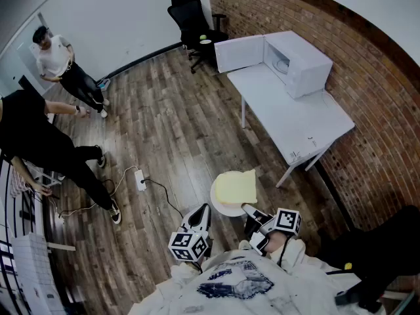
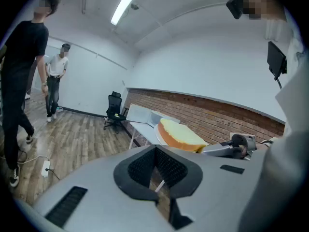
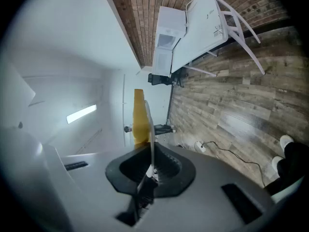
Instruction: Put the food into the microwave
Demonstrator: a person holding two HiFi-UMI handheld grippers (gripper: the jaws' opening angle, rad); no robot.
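A thick yellow slab of food (image 1: 237,187) lies on a white plate (image 1: 222,205) held over the wooden floor. My right gripper (image 1: 249,210) is shut on the plate's near rim; in the right gripper view the plate (image 3: 150,129) shows edge-on between the jaws with the food (image 3: 138,116) on its left. My left gripper (image 1: 201,210) hangs just left of the plate, shut and holding nothing; its view shows the food (image 2: 181,135) ahead to the right. The white microwave (image 1: 298,62) stands on a white table (image 1: 308,120) far ahead, its door (image 1: 239,52) swung open.
A black office chair (image 1: 191,16) stands behind the microwave door by the brick wall. Two people (image 1: 62,64) stand at the left. A power strip (image 1: 140,179) with trailing cables lies on the floor ahead to the left.
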